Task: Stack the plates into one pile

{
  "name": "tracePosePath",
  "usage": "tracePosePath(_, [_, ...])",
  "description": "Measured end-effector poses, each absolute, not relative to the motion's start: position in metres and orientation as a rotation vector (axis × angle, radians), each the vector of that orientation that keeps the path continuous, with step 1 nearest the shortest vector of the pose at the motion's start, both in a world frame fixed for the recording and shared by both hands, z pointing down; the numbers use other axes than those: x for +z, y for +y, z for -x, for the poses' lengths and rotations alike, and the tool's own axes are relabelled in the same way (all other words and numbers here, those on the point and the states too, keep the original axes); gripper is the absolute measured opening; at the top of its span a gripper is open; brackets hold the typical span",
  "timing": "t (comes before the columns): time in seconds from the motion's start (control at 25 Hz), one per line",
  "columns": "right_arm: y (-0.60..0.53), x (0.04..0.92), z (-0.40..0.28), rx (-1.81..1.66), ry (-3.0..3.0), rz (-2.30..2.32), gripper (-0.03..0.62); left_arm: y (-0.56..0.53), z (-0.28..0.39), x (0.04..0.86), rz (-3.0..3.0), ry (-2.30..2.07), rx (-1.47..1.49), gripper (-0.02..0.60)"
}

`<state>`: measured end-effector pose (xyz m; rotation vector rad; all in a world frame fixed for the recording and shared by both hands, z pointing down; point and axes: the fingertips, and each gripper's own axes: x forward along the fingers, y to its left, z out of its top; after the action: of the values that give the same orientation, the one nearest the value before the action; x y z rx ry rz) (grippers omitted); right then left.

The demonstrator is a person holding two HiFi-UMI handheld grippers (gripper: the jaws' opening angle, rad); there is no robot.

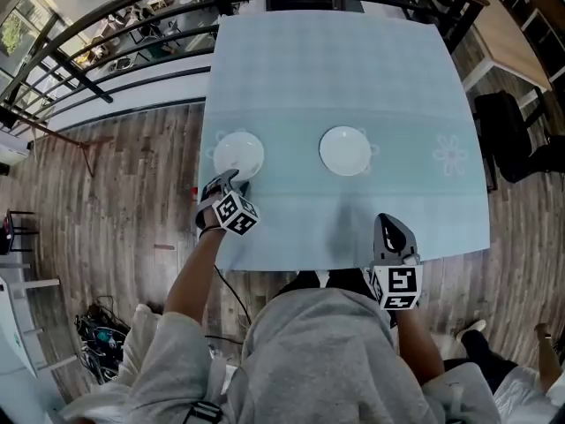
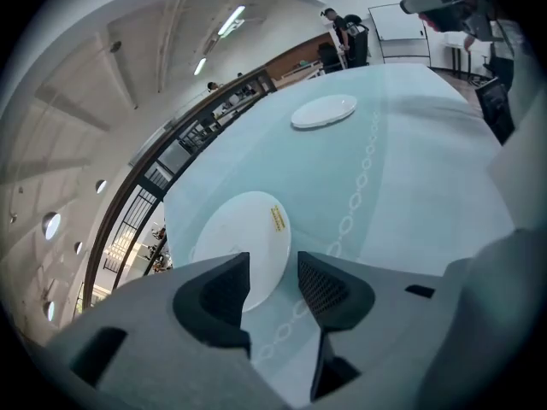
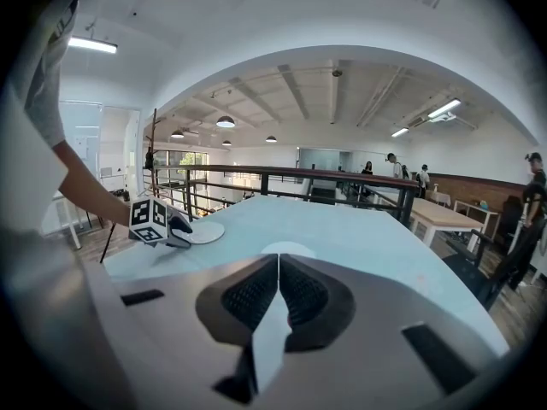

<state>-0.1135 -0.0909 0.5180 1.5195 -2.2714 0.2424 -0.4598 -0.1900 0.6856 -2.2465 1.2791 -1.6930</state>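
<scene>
Two white plates lie on the pale blue tablecloth [image 1: 353, 78]. The left plate [image 1: 238, 154] is close to the table's left edge, and the right plate [image 1: 345, 150] lies near the middle. My left gripper [image 1: 227, 184] is at the left plate's near rim. In the left gripper view it [image 2: 273, 273] stands open, and the rim of that plate [image 2: 244, 233] reaches into the gap between the jaws. The other plate [image 2: 323, 111] lies farther off. My right gripper [image 1: 387, 226] hovers over the table's near edge, shut and empty [image 3: 279, 261], pointing toward the middle plate [image 3: 287, 248].
The table's left edge runs just beside the left plate, above a wooden floor [image 1: 132, 193]. A black railing [image 1: 132, 25] runs behind the table. A dark chair [image 1: 508, 131] and a wooden table [image 1: 503, 34] stand at the right. A flower print [image 1: 450, 155] marks the cloth.
</scene>
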Motion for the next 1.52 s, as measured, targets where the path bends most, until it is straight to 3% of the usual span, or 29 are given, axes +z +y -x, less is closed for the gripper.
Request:
tracePosePath(0.88, [-0.093,0.522,0.117,0.251,-2.246,-1.519,0.026,-0.198,0.457,0.686,2.091,1.064,-1.769,0.167])
tracePosePath(1.2, [-0.093,0.526,0.12,0.262,-2.239,-1.51,0.026,-0.196,0.451,0.692,2.09,1.007,-1.74,0.064])
tracePosePath(1.52, [-0.091,0.527,0.116,0.256,-2.242,-1.499,0.027,-0.197,0.447,0.686,2.066,1.006,-1.729,0.049])
